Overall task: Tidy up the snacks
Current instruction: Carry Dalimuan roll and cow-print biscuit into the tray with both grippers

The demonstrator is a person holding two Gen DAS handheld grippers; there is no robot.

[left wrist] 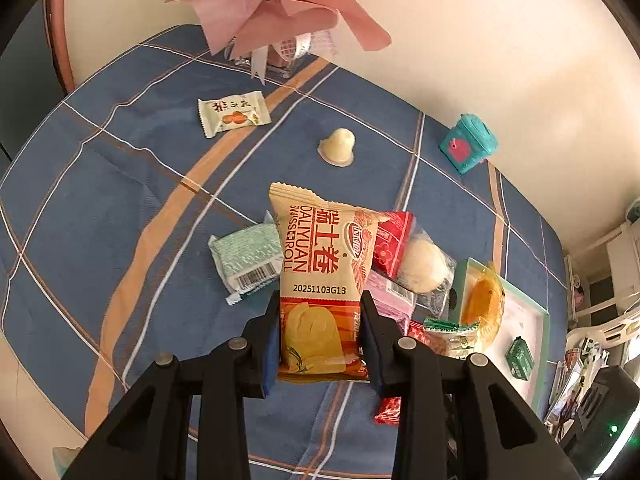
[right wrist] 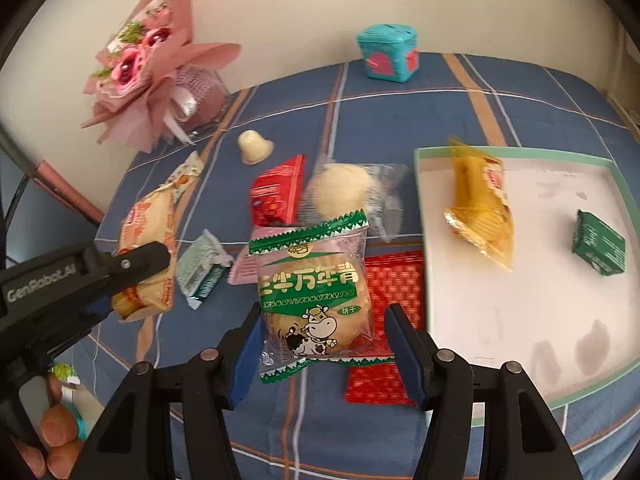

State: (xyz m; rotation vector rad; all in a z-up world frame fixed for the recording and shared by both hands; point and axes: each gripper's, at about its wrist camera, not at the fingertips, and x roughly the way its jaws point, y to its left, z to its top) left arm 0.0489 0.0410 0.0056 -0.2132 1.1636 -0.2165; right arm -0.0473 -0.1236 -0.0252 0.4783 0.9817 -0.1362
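My left gripper [left wrist: 320, 328] is shut on an orange Swiss roll packet [left wrist: 320, 276] and holds it above the blue plaid tablecloth; it also shows in the right wrist view [right wrist: 148, 256]. My right gripper [right wrist: 322, 320] has its blue pads around a green and clear biscuit packet [right wrist: 316, 292]; the left pad touches it, a small gap shows on the right. A white tray with a green rim [right wrist: 520, 320] at the right holds a yellow packet [right wrist: 480, 208] and a small green packet [right wrist: 598, 248].
Loose snacks lie mid-table: a mint packet [left wrist: 248, 260], red packets [right wrist: 276, 196] [right wrist: 390, 320], a clear-wrapped bun [right wrist: 344, 192], a jelly cup [left wrist: 338, 148], a white-green packet [left wrist: 232, 114]. A pink bouquet [right wrist: 148, 64] and teal box [right wrist: 390, 58] stand at the back.
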